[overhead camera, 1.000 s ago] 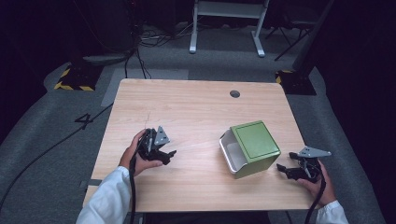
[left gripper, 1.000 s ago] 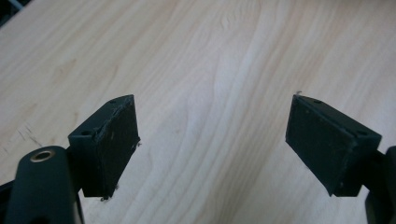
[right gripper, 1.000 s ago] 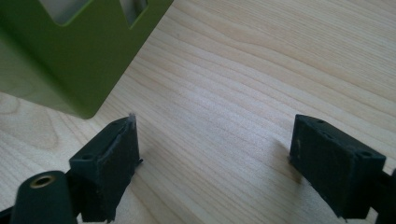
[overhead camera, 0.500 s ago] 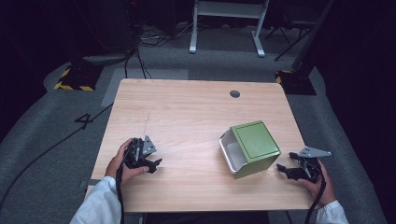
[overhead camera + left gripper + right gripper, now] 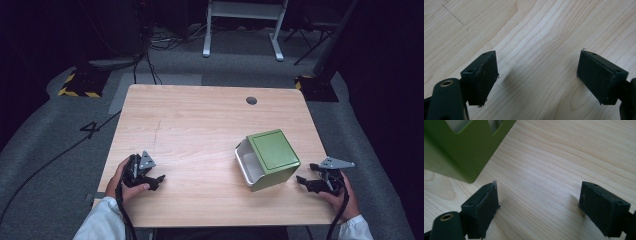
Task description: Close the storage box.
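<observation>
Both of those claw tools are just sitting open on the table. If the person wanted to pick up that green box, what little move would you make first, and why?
Probably slide the right gripper forward toward the green box. Its jaws stand open and empty, and the box's lower corner lies just ahead of them in the right gripper view. The left gripper, also open, rests far across the table.

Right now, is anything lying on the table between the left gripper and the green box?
No. In the high view, only bare wooden table lies between the left gripper and the green box, which lies on its side.
</observation>
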`<control>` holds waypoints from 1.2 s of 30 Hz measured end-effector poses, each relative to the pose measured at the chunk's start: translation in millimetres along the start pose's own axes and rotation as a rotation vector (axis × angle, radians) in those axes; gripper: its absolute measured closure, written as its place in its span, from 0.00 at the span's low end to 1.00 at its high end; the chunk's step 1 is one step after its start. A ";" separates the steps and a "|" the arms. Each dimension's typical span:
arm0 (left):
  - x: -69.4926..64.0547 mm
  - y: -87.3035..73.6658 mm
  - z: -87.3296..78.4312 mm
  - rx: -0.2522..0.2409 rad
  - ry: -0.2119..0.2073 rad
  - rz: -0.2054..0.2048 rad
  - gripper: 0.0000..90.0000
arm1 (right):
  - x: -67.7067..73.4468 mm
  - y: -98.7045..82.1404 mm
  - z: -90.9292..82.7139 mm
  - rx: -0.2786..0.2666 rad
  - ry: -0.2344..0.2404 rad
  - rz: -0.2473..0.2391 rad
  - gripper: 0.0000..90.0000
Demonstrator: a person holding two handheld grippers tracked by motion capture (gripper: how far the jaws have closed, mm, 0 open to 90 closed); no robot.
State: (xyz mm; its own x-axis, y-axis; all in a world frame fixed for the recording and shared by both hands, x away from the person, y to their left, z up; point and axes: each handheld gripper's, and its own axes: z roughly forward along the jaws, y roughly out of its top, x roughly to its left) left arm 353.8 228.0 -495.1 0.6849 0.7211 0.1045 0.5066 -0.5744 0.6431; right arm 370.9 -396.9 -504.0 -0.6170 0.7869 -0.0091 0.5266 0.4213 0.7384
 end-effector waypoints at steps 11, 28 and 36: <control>5.2 -17.7 -2.0 -0.059 -0.026 -0.140 0.19 | 0.1 -0.2 -0.2 0.000 0.000 0.000 0.18; 5.1 -17.1 -1.5 -0.057 -0.027 -0.144 0.18 | 0.2 -0.2 -0.2 0.000 0.001 0.000 0.17; 5.3 -17.2 -1.4 -0.057 -0.031 -0.144 0.18 | 0.3 -0.2 -0.3 0.000 0.000 0.001 0.17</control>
State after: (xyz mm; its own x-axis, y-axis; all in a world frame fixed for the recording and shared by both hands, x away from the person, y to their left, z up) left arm 348.0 242.3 -504.5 0.6238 0.7814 -0.0144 0.5703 -0.4426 0.6920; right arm 370.5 -396.9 -503.9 -0.6163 0.7874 -0.0089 0.5267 0.4206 0.7387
